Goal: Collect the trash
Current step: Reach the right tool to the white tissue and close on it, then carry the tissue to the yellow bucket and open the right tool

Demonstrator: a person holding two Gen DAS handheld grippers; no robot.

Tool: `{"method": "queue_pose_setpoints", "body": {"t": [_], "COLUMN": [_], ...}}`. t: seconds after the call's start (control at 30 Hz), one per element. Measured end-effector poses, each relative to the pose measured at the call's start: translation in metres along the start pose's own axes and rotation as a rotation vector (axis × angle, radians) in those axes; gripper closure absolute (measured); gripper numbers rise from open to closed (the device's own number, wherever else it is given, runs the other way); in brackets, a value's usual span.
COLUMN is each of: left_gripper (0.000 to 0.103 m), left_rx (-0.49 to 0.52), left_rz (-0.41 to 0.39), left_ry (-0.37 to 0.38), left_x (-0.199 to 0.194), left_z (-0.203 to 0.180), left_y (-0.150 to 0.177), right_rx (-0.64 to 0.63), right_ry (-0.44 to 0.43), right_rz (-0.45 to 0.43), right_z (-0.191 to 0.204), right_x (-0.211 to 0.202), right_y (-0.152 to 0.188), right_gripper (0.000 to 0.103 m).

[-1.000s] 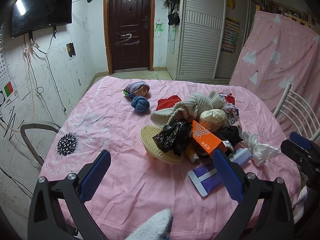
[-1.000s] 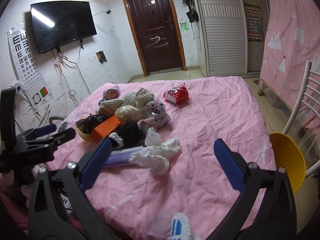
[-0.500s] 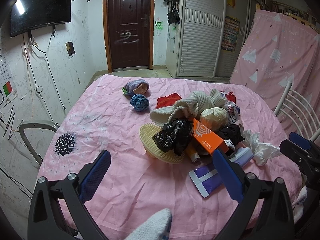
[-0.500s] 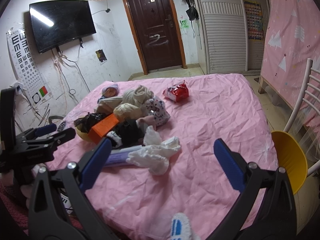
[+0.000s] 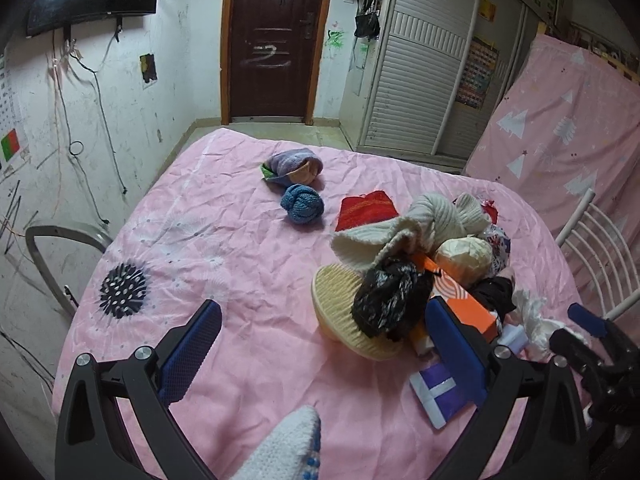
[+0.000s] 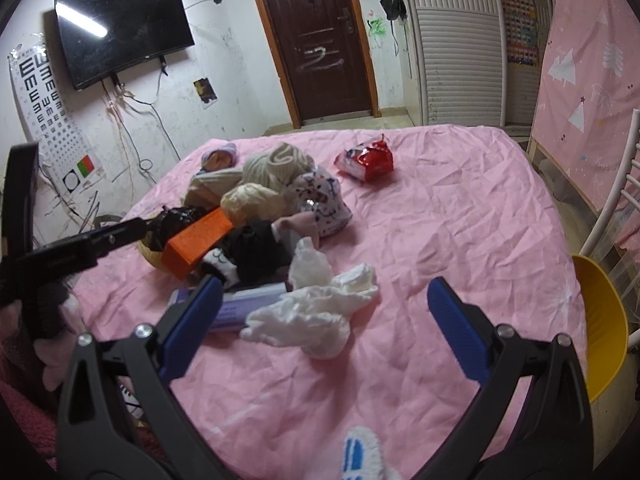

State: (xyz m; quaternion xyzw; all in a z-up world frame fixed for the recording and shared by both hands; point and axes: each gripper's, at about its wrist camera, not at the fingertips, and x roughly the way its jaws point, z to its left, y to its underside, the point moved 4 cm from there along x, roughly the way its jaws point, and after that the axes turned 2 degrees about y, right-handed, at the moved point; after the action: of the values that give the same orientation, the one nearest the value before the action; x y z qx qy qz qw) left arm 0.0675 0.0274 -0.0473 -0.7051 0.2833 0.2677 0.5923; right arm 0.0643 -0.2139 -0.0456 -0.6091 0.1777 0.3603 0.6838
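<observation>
The right claw (image 6: 324, 320) hung released above the crumpled white tissue (image 6: 308, 316) on the pink bed (image 6: 460, 220); the left claw (image 5: 320, 344), also released, hovered near the black plastic bag (image 5: 386, 300). The thin tissue might tear or slip out, or the sheet could get pinched with it.

Left gripper (image 5: 324, 344): jaws apart, bare bedsheet (image 5: 224, 240) directly ahead between them. Heap ahead-right: basket (image 5: 340, 308) nearest, plastic bag (image 5: 390, 300) on its rim, box (image 5: 464, 304) right of the bag, knit scarf (image 5: 420, 220) behind. Yarn ball (image 5: 302, 208) ahead, rolled cap (image 5: 292, 166) beyond it.

Right gripper (image 6: 324, 320): crumpled tissue (image 6: 316, 316) just ahead between the jaws. Flat packet (image 6: 248, 300) left of tissue, touching it. Snack wrapper (image 6: 366, 158) far ahead, apart from heap.
</observation>
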Motion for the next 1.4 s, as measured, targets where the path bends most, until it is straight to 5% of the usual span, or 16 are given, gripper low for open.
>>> {"method": "queue_pose_setpoints", "body": {"t": [0.23, 0.5, 0.7, 0.87, 1.2, 1.4], "left_gripper": [0.011, 0.049, 0.078, 0.101, 0.102, 0.102], "left_rx": [0.084, 0.184, 0.239, 0.297, 0.265, 0.297], "left_rz": [0.002, -0.001, -0.016, -0.038, -0.157, -0.207], "left_ry": [0.071, 0.034, 0.001, -0.003, 0.067, 0.145], "left_x": [0.012, 0.022, 0.020, 0.016, -0.027, -0.045], "left_z": [-0.030, -0.048, -0.048, -0.055, -0.068, -0.114], "left_y": [-0.007, -0.012, -0.011, -0.009, -0.035, -0.048], "right_rx": [-0.004, 0.032, 0.070, 0.089, 0.109, 0.172], "right_ry": [0.008, -0.015, -0.049, -0.059, -0.067, -0.015], "right_rz": [0.031, 0.068, 0.116, 0.081, -0.076, -0.150], "right_z": [0.000, -0.007, -0.013, -0.017, -0.040, -0.083], "right_x": [0.011, 0.016, 0.029, 0.022, -0.018, -0.040], "right_y": [0.001, 0.006, 0.012, 0.011, -0.010, -0.011], "right_gripper": [0.005, 0.007, 0.061, 0.079, 0.081, 0.081]}}
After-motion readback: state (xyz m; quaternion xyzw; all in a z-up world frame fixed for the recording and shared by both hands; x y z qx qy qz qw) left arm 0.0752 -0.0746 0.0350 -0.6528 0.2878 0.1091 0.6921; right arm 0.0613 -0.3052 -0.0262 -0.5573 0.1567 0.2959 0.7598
